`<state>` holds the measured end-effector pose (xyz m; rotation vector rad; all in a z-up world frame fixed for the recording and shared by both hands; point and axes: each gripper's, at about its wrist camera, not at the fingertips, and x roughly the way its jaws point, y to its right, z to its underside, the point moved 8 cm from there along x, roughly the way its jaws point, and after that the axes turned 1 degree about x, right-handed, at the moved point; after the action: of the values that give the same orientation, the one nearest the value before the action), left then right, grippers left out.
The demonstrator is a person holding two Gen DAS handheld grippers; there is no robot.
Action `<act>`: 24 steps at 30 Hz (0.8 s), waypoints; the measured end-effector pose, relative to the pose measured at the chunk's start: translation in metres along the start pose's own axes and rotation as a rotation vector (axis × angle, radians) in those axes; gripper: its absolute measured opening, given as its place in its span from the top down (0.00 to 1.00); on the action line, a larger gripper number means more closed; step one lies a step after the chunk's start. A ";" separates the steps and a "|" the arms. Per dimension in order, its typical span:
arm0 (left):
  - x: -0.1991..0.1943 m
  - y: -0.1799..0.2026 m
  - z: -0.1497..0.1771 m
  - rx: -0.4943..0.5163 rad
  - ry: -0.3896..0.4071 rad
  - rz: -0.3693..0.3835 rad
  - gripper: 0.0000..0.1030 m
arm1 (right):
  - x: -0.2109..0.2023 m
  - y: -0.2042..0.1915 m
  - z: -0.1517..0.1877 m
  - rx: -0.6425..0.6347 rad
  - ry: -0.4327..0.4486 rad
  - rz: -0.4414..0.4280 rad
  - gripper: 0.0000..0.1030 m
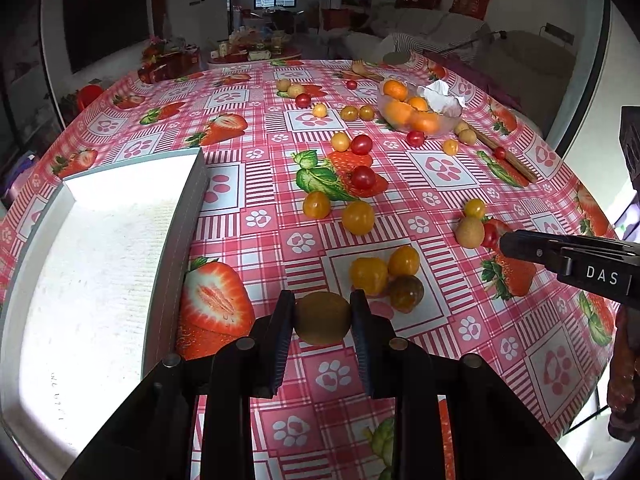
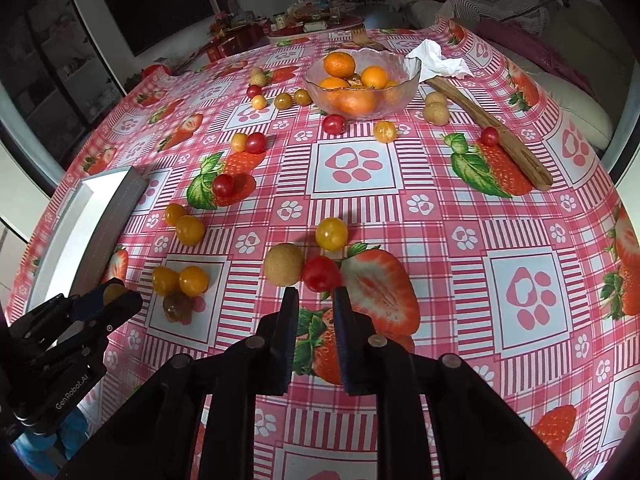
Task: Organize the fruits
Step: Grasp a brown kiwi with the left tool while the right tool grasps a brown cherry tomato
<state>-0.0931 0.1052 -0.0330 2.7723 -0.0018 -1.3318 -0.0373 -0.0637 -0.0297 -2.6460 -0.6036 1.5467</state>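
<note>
Bowl, four oranges inside.

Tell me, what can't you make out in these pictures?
- Left wrist view: glare washes out the inside of the white tray; the edge crops its left side.
- Right wrist view: the tips of the right gripper cover the base of the red tomato; a real pinch is unclear.
- Right wrist view: the left gripper hides most of its brown fruit.

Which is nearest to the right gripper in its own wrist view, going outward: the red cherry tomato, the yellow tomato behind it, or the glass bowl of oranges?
1. Red cherry tomato, just beyond the right gripper.
2. Yellow tomato, directly behind it.
3. Glass bowl of oranges, far across the table.
</note>
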 end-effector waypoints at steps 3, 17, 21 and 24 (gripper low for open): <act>-0.011 -0.005 -0.001 -0.015 0.017 -0.001 0.71 | -0.008 -0.006 0.000 -0.006 0.009 -0.013 0.81; -0.060 -0.083 0.013 -0.121 0.088 -0.096 0.71 | -0.021 -0.053 -0.008 -0.071 0.036 -0.015 0.74; -0.067 -0.102 0.021 -0.148 0.094 -0.118 0.71 | -0.009 -0.030 -0.003 -0.037 0.021 0.053 0.44; -0.068 -0.109 0.024 -0.159 0.097 -0.124 0.71 | -0.002 -0.023 0.009 0.001 -0.028 0.025 0.44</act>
<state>-0.1573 0.2149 -0.0017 2.7371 0.2729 -1.1643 -0.0527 -0.0445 -0.0278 -2.6451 -0.5731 1.5922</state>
